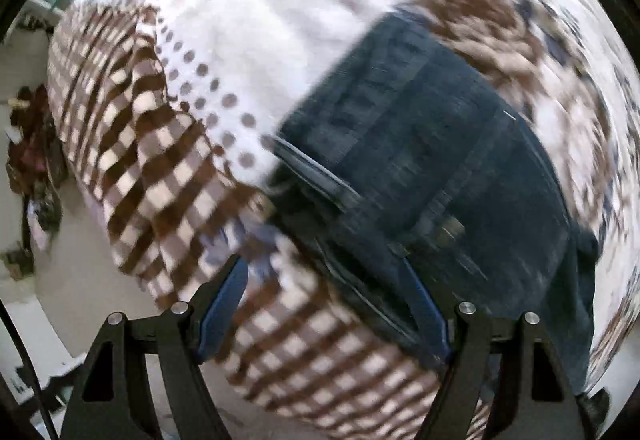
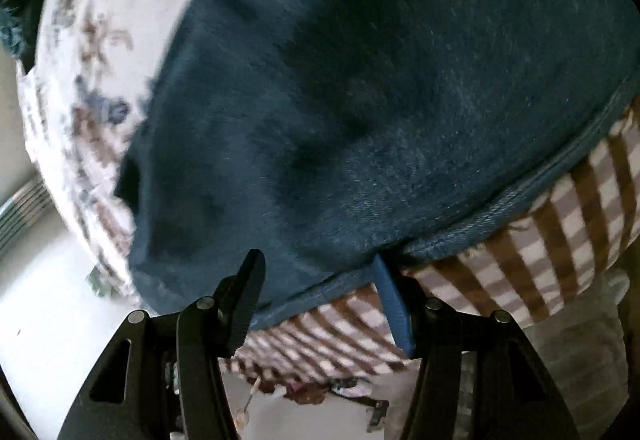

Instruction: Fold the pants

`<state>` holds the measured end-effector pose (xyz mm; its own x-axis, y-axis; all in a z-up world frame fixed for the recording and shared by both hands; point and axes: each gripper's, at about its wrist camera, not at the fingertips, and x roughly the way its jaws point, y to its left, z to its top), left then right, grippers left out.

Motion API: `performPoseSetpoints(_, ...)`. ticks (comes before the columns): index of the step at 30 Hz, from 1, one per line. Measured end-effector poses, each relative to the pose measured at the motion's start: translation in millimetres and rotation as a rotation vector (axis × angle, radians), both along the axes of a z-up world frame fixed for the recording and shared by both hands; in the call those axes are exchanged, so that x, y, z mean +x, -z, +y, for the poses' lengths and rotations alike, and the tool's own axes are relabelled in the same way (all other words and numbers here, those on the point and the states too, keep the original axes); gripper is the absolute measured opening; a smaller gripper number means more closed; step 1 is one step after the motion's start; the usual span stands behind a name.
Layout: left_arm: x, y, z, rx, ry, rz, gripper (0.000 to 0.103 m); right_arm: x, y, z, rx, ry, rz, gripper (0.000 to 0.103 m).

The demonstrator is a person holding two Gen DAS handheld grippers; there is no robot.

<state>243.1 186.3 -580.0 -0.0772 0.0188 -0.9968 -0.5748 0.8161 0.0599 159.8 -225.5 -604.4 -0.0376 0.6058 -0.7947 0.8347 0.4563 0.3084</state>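
Pants [image 1: 432, 160] fill the centre-right of the left wrist view, flat on a patterned bed [image 1: 132, 144] — left gripper [image 1: 324, 304] released, empty. Right wrist view alone shows the hem at lower centre — right gripper [image 2: 320, 292] spread astride it, ungripped; pinch seam squarely.

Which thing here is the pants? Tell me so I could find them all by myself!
Look for the big bed cover, white with flowery blotches and a brown-and-white checked patch along one side. Lying flat on it is a wide slab of dark blue denim: the pants. They are the only plain, dark, unpatterned cloth there, with a stitched hem beside the checks.
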Motion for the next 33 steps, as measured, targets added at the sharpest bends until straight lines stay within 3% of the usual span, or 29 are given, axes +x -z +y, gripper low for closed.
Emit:
performPoseSetpoints(2,6.6,16.4,24.6,-0.039,-0.011,0.003,0.076,3.3,5.9,4.7,-0.027,0.035,-0.004,0.05)
performPoseSetpoints(3,7.4,24.7,31.5,-0.075,-0.028,-0.008,0.076,2.8,5.7,5.9,-0.05,0.052,-0.008,0.04)
performPoseSetpoints(5,11.0,38.1,50.6,-0.105,-0.043,-0.045,0.064,1.3,2.9,1.9,-0.098,0.068,-0.021,0.021)
performPoseSetpoints(6,11.6,46.4,67.5,-0.115,-0.042,-0.076,0.053,-0.1,0.5,3.6,-0.135,0.068,-0.023,0.012)
performPoseSetpoints(9,9.0,46.2,82.5,-0.064,-0.018,-0.126,0.03,0.5,-5.7,12.8,-0.183,0.051,-0.038,0.007)
performPoseSetpoints(12,6.8,32.6,81.3,-0.055,-0.011,-0.171,0.02,4.7,-21.8,24.2,-0.233,-0.007,-0.068,0.007)
performPoseSetpoints(13,-0.1,28.6,83.1,-0.041,0.007,-0.177,0.0,4.7,-29.1,28.2,-0.249,-0.03,-0.079,0.006)
performPoseSetpoints(17,-29.4,17.2,81.5,-0.033,0.022,-0.173,0.0,12.4,-39.6,45.3,-0.272,-0.101,-0.098,0.006)
performPoseSetpoints(20,-28.3,26.1,100.5,-0.148,-0.021,-0.197,0.001,12.0,-33.2,40.9,-0.251,-0.136,-0.102,0.007)
performPoseSetpoints(23,-21.1,38.5,128.9,-0.237,-0.114,-0.23,0.023,7.6,-20.1,22.6,-0.19,-0.106,-0.073,0.01)
performPoseSetpoints(24,-19.5,37.5,131.6,-0.25,-0.145,-0.236,0.037,7.1,-15.1,20.3,-0.177,-0.085,-0.063,0.011)
performPoseSetpoints(25,-18.1,39.2,134.2,-0.268,-0.172,-0.245,0.052,4.5,-11.7,16.8,-0.156,-0.061,-0.054,0.019)
performPoseSetpoints(27,-10.1,40.7,129.3,-0.266,-0.188,-0.234,0.062,1.8,-6.8,13.2,-0.133,-0.02,-0.053,0.035)
performPoseSetpoints(31,5.3,34.7,112.4,-0.219,-0.216,-0.205,0.059,3.9,1.4,15.1,-0.136,0.029,-0.047,0.036)
performPoseSetpoints(32,4.2,35.5,113.8,-0.201,-0.224,-0.216,0.053,4.1,1.8,16.1,-0.149,0.035,-0.049,0.034)
performPoseSetpoints(33,4.0,36.3,113.1,-0.175,-0.221,-0.213,0.033,4.2,1.4,17.0,-0.167,0.035,-0.046,0.021)
